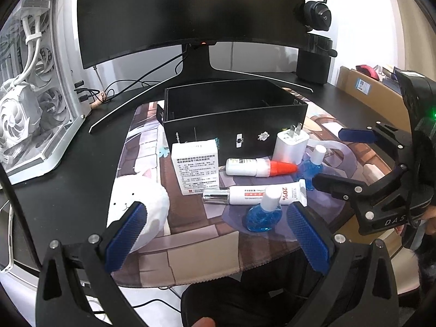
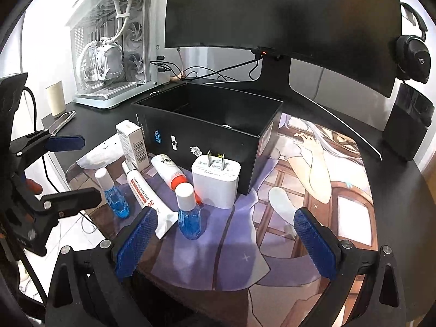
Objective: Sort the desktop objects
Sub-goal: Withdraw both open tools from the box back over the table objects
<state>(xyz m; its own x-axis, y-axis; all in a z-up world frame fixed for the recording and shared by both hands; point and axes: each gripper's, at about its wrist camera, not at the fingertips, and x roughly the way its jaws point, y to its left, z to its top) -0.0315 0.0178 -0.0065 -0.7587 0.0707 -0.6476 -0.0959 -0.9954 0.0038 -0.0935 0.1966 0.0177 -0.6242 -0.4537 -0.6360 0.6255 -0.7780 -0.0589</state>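
An open black box stands on the printed desk mat. In front of it lie a white carton, a red-capped white bottle, a white tube with a silver cap and a white charger. Two blue bottles stand upright: one just ahead of my left gripper, the other just ahead of my right gripper. Both grippers are open and hold nothing.
A curved monitor stands behind the box, a white PC case at the far left with cables beside it. Headphones hang over a black speaker at the right. A cup, a phone and a white cat-shaped rest lie left.
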